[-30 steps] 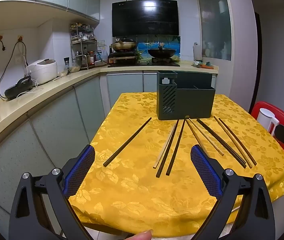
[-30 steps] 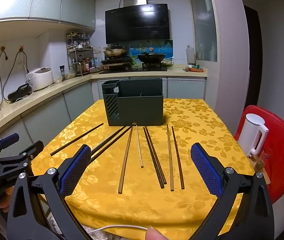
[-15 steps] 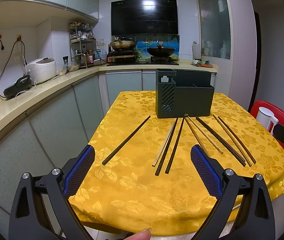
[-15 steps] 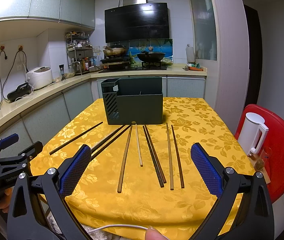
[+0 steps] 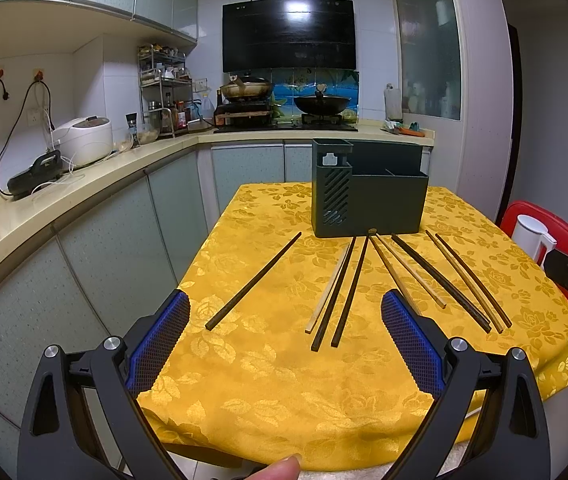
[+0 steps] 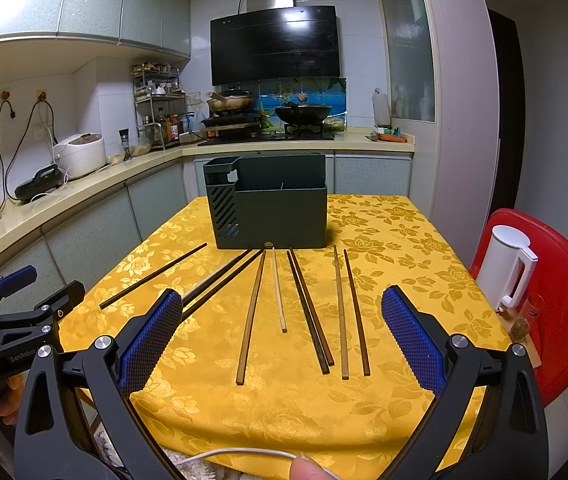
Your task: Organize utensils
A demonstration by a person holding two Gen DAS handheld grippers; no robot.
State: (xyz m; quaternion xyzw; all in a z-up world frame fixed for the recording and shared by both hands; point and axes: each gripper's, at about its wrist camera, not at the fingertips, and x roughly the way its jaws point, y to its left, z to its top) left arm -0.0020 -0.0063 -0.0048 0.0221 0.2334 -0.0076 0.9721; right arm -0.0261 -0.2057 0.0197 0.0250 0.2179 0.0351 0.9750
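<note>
Left cam: my left claw [image 5: 282,334] is wide open, empty, chopsticks [image 5: 334,290] flat on the cloth before the caddy [image 5: 368,196]. Right cam: right claw [image 6: 282,334] open too. Sticks look thin, stiff, probably slippery, so I'd pinch mid-length.
</note>
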